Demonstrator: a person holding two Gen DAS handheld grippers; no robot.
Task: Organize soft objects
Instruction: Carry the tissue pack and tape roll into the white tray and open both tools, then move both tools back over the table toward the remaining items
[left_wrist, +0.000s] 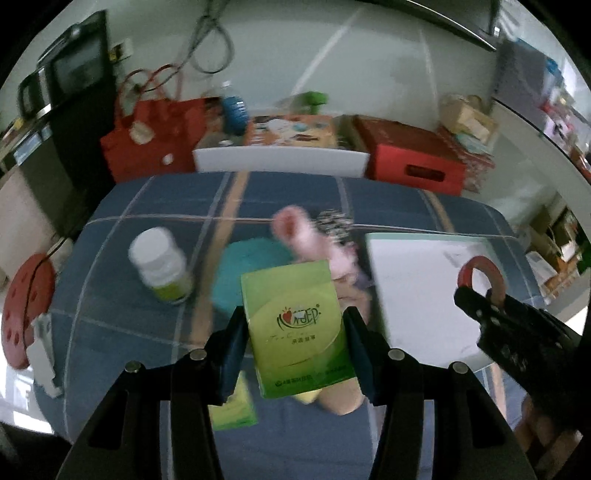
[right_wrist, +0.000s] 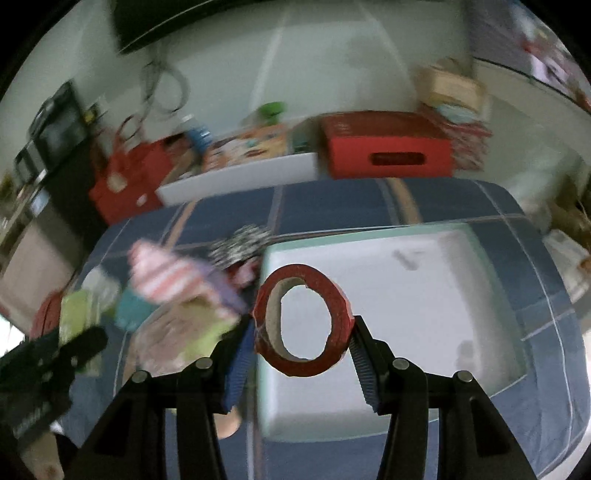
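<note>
My left gripper (left_wrist: 295, 332) is shut on a green box (left_wrist: 295, 328) and holds it above the blue checked cloth (left_wrist: 147, 206). My right gripper (right_wrist: 303, 328) is shut on a red tape roll (right_wrist: 303, 321) held over the near left corner of a white tray (right_wrist: 406, 295); both show at the right of the left wrist view, the roll (left_wrist: 484, 273) over the tray (left_wrist: 417, 280). Soft things lie in a pile left of the tray: a pink striped sock (left_wrist: 295, 229), a black-and-white patterned cloth (left_wrist: 332, 221) and a teal cloth (left_wrist: 247, 266).
A white pill bottle (left_wrist: 162, 266) stands on the cloth at the left. A second green box (left_wrist: 232, 406) lies under my left gripper. A red bag (left_wrist: 147, 144), a white bin (left_wrist: 280, 158) and a red crate (left_wrist: 413, 155) line the far edge.
</note>
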